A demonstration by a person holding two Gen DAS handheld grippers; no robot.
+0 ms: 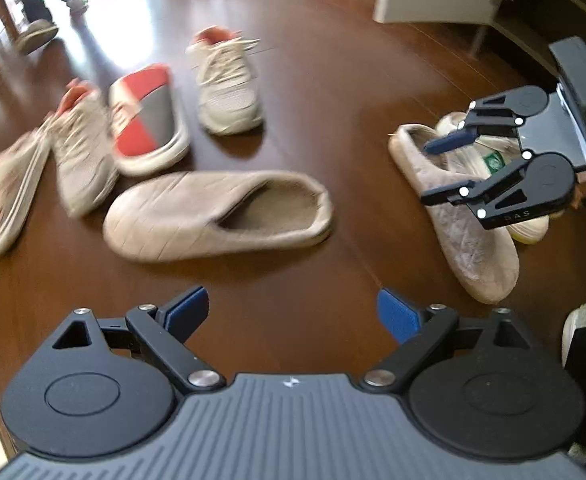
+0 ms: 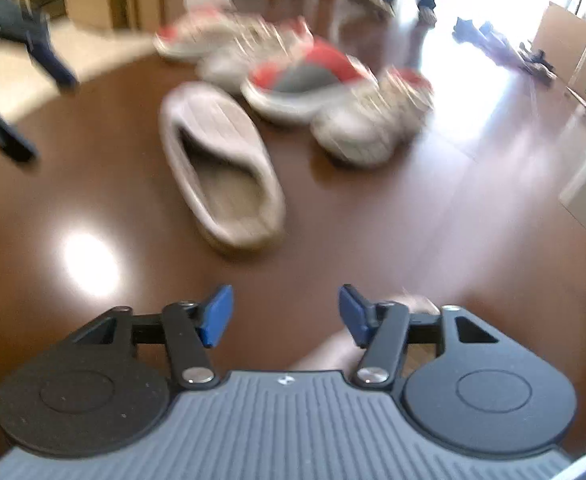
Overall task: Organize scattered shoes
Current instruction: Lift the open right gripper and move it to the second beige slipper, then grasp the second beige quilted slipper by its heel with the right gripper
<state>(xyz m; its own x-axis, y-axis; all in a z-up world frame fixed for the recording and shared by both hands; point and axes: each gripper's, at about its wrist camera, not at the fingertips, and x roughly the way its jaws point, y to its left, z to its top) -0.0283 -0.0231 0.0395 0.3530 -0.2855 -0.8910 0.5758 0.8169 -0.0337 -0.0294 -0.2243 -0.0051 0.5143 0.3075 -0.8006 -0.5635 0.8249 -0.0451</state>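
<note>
Shoes lie scattered on a dark, glossy wooden floor (image 1: 313, 92). In the left wrist view, a beige slipper (image 1: 217, 216) lies on its sole at centre frame, opening toward the right. Its likely mate, a second beige slipper (image 1: 465, 232), sits at right of frame, resting against a pale shoe with a green mark (image 1: 493, 160).

At upper left of the same view is a loose cluster: a cream lace-up sneaker (image 1: 227, 84), a red and grey slide (image 1: 149, 120), another cream sneaker (image 1: 81, 152) and a second slide (image 1: 1, 200) near the left edge. Motion blur softens these, so which ones touch is uncertain.

The left gripper (image 1: 293, 312) hangs above the floor at lower centre, its blue pads spread wide and holding nothing. The right gripper (image 1: 445, 164) hovers over the right-hand slipper, fingers likewise parted and empty.

The right wrist view shows the central slipper at centre frame, heel nearest the camera.

Judging from the layout, pairing the two slippers looks like the step in hand. A good grasp would pinch the soft heel rim of one slipper, one finger inside the opening. The shoe should then be lifted clear rather than dragged, and set parallel beside its mate, toes matching.
</note>
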